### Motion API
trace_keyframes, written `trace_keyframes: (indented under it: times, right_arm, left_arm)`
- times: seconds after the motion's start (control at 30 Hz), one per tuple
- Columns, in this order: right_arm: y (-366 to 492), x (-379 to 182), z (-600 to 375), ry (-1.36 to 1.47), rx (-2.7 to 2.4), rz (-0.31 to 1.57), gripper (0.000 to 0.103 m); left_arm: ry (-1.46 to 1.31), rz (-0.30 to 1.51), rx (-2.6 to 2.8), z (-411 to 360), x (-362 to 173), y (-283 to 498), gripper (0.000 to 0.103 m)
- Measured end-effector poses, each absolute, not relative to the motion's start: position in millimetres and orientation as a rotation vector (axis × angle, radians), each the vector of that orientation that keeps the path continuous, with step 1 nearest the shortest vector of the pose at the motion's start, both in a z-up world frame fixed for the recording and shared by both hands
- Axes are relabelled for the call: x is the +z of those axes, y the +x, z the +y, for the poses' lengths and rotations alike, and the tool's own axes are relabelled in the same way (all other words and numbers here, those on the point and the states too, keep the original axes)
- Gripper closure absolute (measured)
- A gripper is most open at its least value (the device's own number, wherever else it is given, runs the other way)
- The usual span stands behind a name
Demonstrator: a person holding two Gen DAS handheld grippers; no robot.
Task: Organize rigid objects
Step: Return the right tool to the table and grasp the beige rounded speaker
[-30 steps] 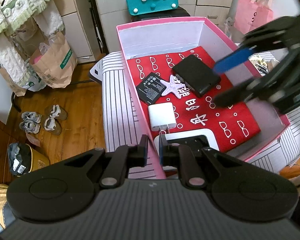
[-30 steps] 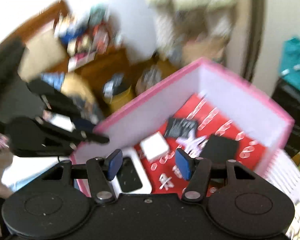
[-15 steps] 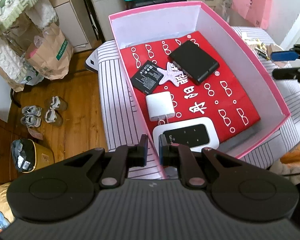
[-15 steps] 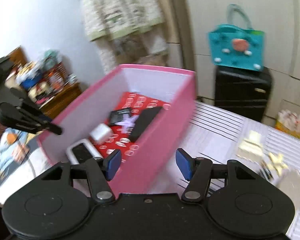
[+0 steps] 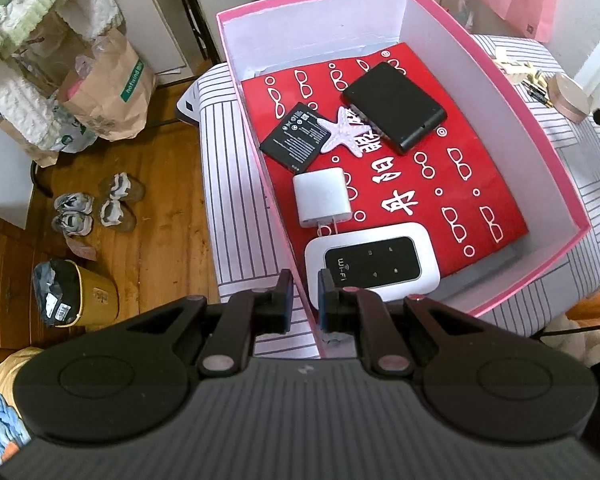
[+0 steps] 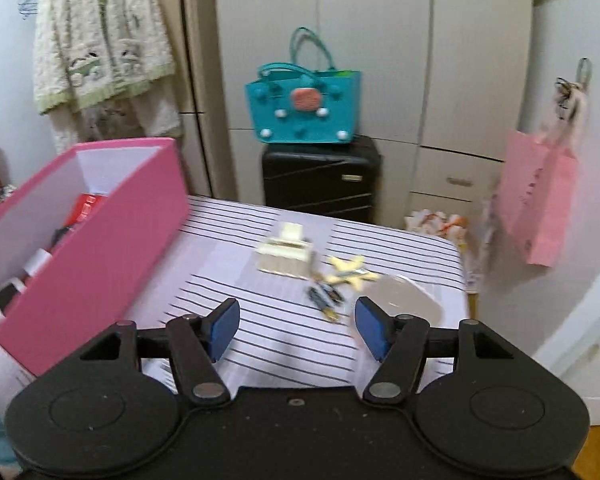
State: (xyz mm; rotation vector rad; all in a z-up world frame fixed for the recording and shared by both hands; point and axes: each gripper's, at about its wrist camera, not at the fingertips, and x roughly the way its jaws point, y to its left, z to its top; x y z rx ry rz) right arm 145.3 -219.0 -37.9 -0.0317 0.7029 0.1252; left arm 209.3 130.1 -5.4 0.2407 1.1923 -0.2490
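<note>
A pink box (image 5: 540, 128) with a red lining stands on the striped table (image 6: 260, 344). Inside lie a white wifi router (image 5: 372, 264), a white charger (image 5: 322, 196), a pale starfish (image 5: 346, 136), a flat black battery (image 5: 296, 136) and a black power bank (image 5: 394, 106). My left gripper (image 5: 305, 300) is shut on the box's near left wall. To the right of the box (image 6: 100, 240) my right gripper (image 6: 296, 328) hangs over the table, its jaws opening with nothing between them. Ahead of it lie a cream block (image 6: 286, 254), a yellow star (image 6: 352, 270), small dark sticks (image 6: 324, 298) and a round beige disc (image 6: 400, 300).
A teal bag (image 6: 304, 108) sits on a black suitcase (image 6: 320, 180) behind the table. A pink paper bag (image 6: 540, 200) hangs at the right. On the wooden floor to the left are shoes (image 5: 96, 208), brown paper bags (image 5: 108, 88) and a yellow bin (image 5: 76, 296).
My right gripper swung out of the box to the right and now faces the loose things on the table, jaws a little wider. My left gripper kept its hold and tilted slightly.
</note>
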Motion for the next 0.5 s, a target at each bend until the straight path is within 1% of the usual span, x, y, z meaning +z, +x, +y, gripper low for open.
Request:
trace_keyframes:
  times: [0.23, 0.33, 0.4, 0.5]
  right_arm:
    - [141.5, -61.3, -248.0, -0.040, 0.030, 0.726, 0.032]
    - [144.3, -73.3, -260.4, -0.037, 0.013, 0.728, 0.029]
    - [151.7, -82.1, -271.0, -0.002, 0.003, 0.738, 0.025]
    - [161.1, -97.2, -281.2, 0.063, 0.023, 0.719, 0.024]
  left_arm:
    - [0.247, 1.165, -0.213, 126.3, -5.5, 205.9, 0.093]
    - [0.239, 1.165, -0.204, 125.6, -6.1, 206.4, 0.093]
    - [0.225, 1.168, -0.202, 127.6, -5.4, 207.2, 0.093]
    - [0.215, 1.165, -0.200, 128.6, -5.5, 206.7, 0.093]
